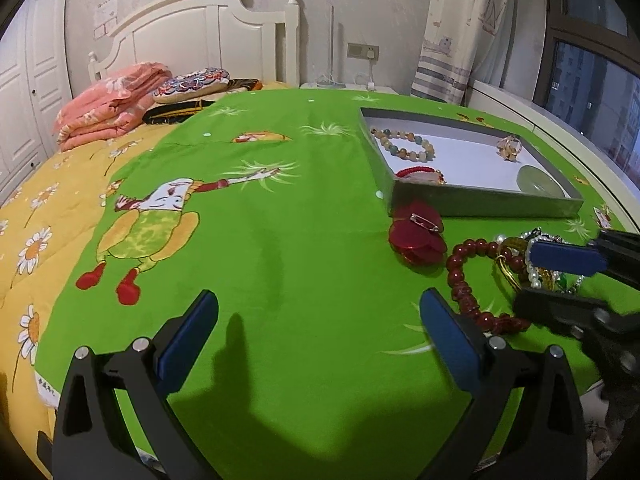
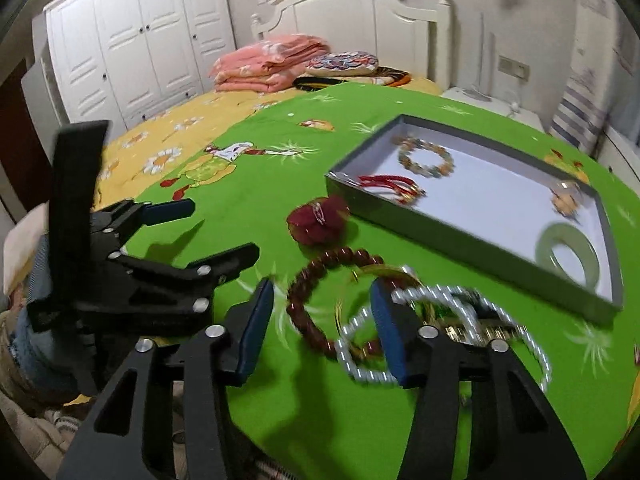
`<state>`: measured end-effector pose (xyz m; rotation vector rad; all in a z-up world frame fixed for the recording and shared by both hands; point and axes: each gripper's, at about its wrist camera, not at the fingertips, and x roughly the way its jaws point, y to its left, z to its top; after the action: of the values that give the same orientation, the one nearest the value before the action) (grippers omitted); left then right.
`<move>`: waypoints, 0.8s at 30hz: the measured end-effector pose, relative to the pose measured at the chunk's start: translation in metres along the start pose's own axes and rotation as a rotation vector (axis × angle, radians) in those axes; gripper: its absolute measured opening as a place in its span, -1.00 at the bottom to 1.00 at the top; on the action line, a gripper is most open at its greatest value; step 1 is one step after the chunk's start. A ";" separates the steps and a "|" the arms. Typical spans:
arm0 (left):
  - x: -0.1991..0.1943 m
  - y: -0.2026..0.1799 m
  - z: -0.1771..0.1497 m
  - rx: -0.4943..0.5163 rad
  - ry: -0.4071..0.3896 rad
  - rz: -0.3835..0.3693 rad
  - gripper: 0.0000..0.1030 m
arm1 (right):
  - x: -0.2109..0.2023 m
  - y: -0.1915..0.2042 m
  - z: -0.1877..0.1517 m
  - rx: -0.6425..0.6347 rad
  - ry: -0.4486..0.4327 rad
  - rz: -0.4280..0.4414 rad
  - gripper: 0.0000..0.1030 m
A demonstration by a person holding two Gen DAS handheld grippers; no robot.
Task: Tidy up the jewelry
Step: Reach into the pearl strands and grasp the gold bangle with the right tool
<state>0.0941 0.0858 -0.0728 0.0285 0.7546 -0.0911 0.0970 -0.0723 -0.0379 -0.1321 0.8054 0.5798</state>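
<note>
- Readable writing is scarce — a small white label (image 1: 47, 391) at the quilt's edge carries a few printed characters too small to make out, and papers stuck on the wall above the headboard (image 1: 192, 28) are blurred.
- The green cartoon blanket (image 1: 280, 240) covers the near part of the bed, over a yellow daisy quilt (image 1: 28, 208); folded pink bedding (image 1: 108, 100) and a patterned cushion (image 1: 192, 84) lie by the headboard, with a white wardrobe (image 2: 132, 36) beyond.
- The grey tray (image 2: 460, 232) sits on the blanket, white inside. It holds a pale multicoloured bead bracelet (image 2: 426, 158), a red corded piece (image 2: 390, 188), a small amber-coloured piece (image 2: 566, 200) and a pale green bangle (image 2: 568, 258).
- Just outside the tray's near corner lies a dark red petal brooch (image 2: 318, 220), pin side up.
- Near it lies a loose heap: a dark red bead bracelet (image 2: 316, 304), a gold bangle (image 2: 360, 312) and a pearl strand (image 2: 440, 336) overlapping one another — blurred in the right wrist view.
- The right gripper (image 2: 322, 332) is over this heap, jaws partly apart; one blue pad sits against the pearl strand and gold bangle, and nothing is clamped.
- The left gripper (image 1: 318, 336) hovers over bare blanket, jaws wide apart and empty, well clear of the jewelry.
</note>
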 end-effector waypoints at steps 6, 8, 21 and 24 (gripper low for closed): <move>-0.007 0.009 -0.005 0.002 -0.022 0.016 0.90 | 0.024 -0.004 0.009 0.019 0.107 -0.039 -0.50; -0.008 0.013 -0.007 -0.004 -0.021 0.015 0.90 | 0.027 -0.007 0.008 0.013 0.143 -0.083 -0.51; -0.011 0.014 -0.011 -0.001 -0.021 -0.009 0.90 | 0.016 -0.008 0.001 -0.007 0.095 -0.071 -0.85; -0.011 0.016 -0.010 -0.008 -0.016 -0.017 0.90 | -0.005 -0.023 0.004 0.075 -0.001 0.003 -0.86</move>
<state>0.0811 0.1026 -0.0727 0.0135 0.7396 -0.1043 0.1095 -0.0919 -0.0338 -0.0619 0.8257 0.5517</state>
